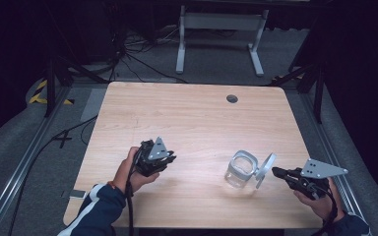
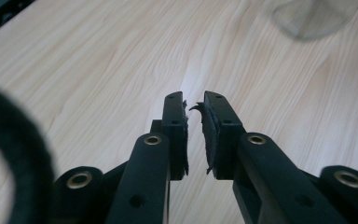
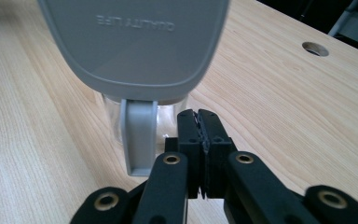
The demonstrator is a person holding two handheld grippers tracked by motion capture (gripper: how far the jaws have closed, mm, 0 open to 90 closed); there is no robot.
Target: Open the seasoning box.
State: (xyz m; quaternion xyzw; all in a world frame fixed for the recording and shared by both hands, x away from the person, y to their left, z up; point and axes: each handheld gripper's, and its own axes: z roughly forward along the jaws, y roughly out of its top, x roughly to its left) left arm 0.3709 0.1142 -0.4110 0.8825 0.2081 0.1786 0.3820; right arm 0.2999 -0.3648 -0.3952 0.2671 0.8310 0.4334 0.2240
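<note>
The step in hand looks like opening or closing the jar (image 1: 239, 169), which stands at about five o'clock on the table (image 1: 192, 113), its grey hinged lid (image 1: 266, 166) swung up on the side toward the right gripper (image 1: 277, 171). That gripper sits just at the lid's three o'clock with its jaws pressed together on nothing, its tip beside the clasp (image 3: 139, 135). The left gripper (image 1: 170, 160), at the jar's nine o'clock and well apart, shows a narrow gap and holds nothing. Next, I judge, one gripper must steady the jar while the other moves the lid.
</note>
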